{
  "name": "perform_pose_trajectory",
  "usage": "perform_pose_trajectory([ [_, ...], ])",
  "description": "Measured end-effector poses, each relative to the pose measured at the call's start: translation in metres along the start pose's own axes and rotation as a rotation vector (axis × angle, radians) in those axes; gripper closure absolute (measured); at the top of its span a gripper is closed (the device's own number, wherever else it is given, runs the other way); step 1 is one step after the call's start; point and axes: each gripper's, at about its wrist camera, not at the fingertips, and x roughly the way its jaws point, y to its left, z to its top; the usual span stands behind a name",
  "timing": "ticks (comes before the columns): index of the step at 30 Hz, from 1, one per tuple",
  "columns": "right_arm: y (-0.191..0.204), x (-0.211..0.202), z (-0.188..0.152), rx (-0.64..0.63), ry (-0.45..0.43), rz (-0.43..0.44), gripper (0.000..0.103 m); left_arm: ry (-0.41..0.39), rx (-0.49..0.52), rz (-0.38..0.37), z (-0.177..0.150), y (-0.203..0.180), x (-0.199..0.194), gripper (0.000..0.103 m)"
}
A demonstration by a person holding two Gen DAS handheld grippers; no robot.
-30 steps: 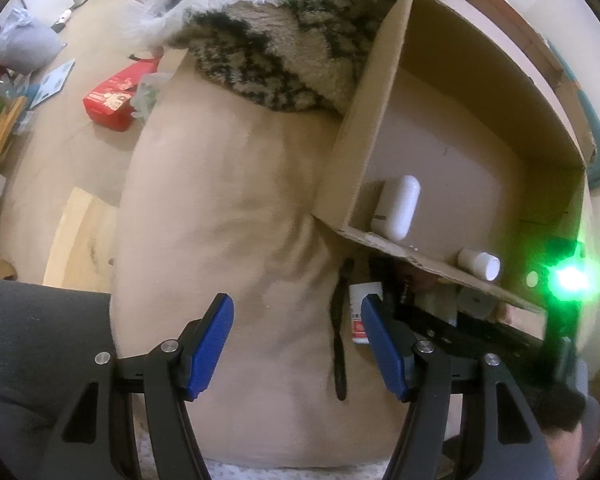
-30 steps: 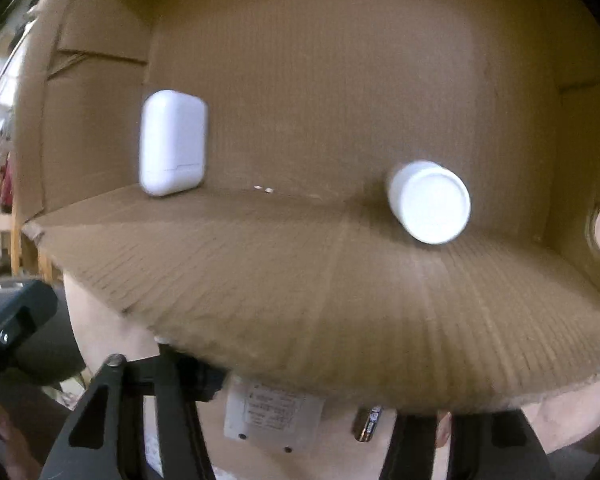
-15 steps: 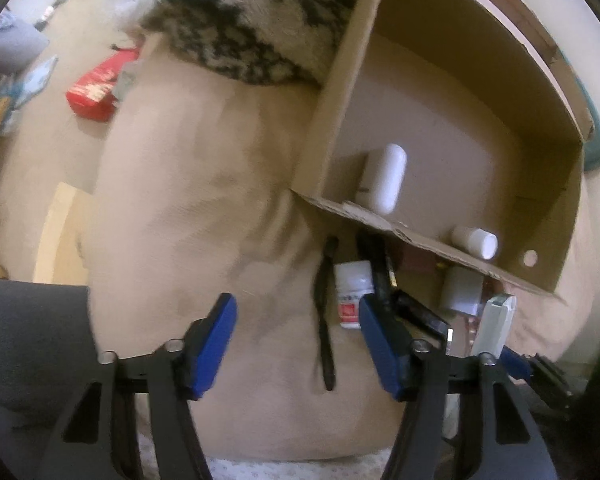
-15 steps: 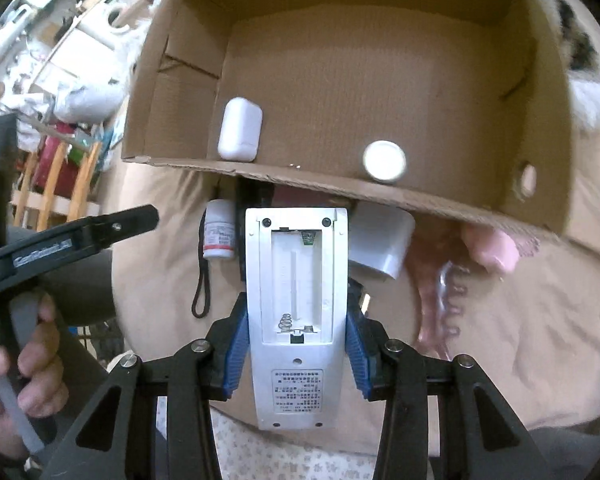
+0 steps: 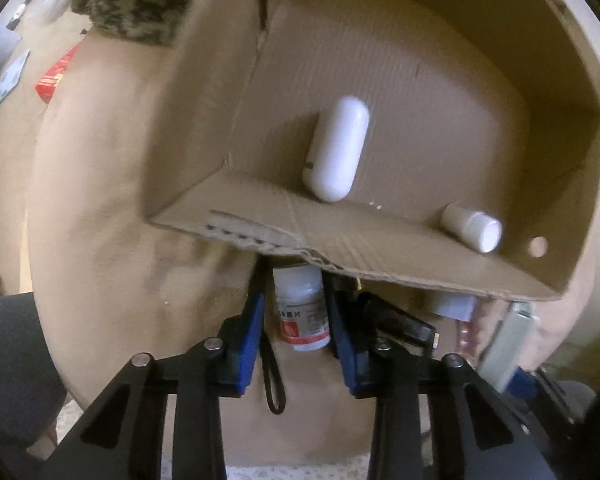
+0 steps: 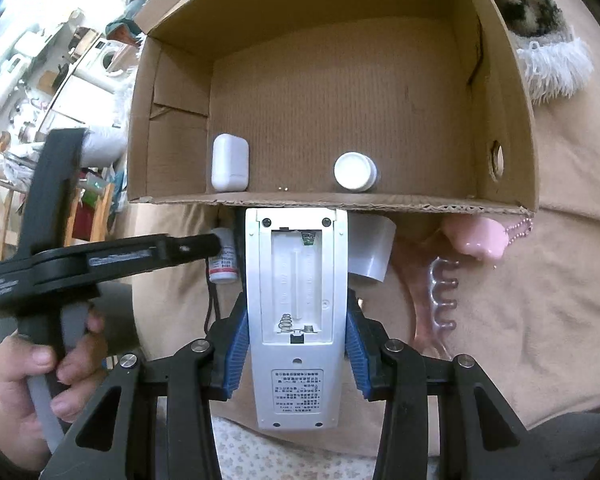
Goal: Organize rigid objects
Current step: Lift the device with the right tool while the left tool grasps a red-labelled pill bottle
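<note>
A white pill bottle (image 5: 302, 308) with a red label lies on the beige cushion (image 5: 112, 208), just below the front rim of the cardboard box (image 5: 380, 258). My left gripper (image 5: 298, 314) straddles it; its jaws are closing, and a slim gap still shows at the left pad. In the right wrist view the same bottle (image 6: 224, 268) sits beside the left tool's tip. My right gripper (image 6: 296, 314) is shut on a white remote (image 6: 296, 280), whose empty battery bay faces up. The box (image 6: 340, 202) holds a white earbud case (image 6: 229, 162) and a small white bottle (image 6: 355, 171).
A black strap (image 5: 272, 376) and a black device (image 5: 396, 318) lie beside the pill bottle. A grey cup (image 6: 370, 248), a clear pink hair claw (image 6: 440, 292) and a pink charm (image 6: 478, 236) sit under the box's front edge. A furry blanket (image 6: 540, 40) lies behind.
My left gripper dropped toward the pill bottle and its jaws narrowed around it. My right gripper drew back from the box's edge with the remote between its pads.
</note>
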Motion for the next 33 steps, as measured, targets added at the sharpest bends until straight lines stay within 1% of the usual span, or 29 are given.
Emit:
perform_pose_trajectory([
  [2,0.000,0.002,0.000,0.002,0.003,0.003,0.057,0.017,0.004,0.009,-0.001,-0.004,0.008,0.078],
  [3,-0.004,-0.004,-0.002,0.002,0.003,0.005,0.057,0.011,0.006,0.013,-0.001,-0.006,0.009,0.078],
  [6,-0.004,-0.004,-0.001,0.000,0.006,0.004,0.057,-0.008,0.031,0.028,-0.002,-0.011,0.006,0.079],
  [7,-0.007,-0.011,-0.004,-0.002,0.008,0.004,0.057,-0.011,0.034,0.029,-0.003,-0.011,0.005,0.079],
  [12,-0.008,-0.010,-0.006,0.003,0.018,0.003,0.057,-0.035,0.052,0.037,-0.016,-0.009,-0.010,0.079],
  [16,-0.006,-0.008,-0.010,-0.003,0.034,0.002,0.057,-0.083,0.076,0.047,-0.034,-0.010,-0.029,0.079],
  [19,-0.001,-0.010,-0.016,-0.025,0.039,-0.003,0.057,-0.120,0.091,0.048,-0.055,0.000,-0.046,0.079],
  [22,0.002,-0.018,-0.023,-0.028,0.027,0.017,0.057,-0.162,0.105,0.051,-0.067,-0.006,-0.057,0.079],
  [25,0.008,-0.033,-0.025,-0.039,-0.008,0.042,0.057,-0.222,0.122,0.057,-0.075,-0.004,-0.076,0.079],
  [27,0.012,-0.046,-0.023,-0.047,-0.041,0.055,0.057,-0.262,0.129,0.056,-0.072,-0.005,-0.091,0.079],
  [29,0.017,-0.059,-0.019,-0.058,-0.077,0.052,0.057,-0.291,0.139,0.051,-0.063,0.001,-0.101,0.079],
  [33,0.020,-0.085,-0.002,-0.056,-0.150,0.047,0.057,-0.343,0.166,0.040,-0.046,-0.007,-0.130,0.079],
])
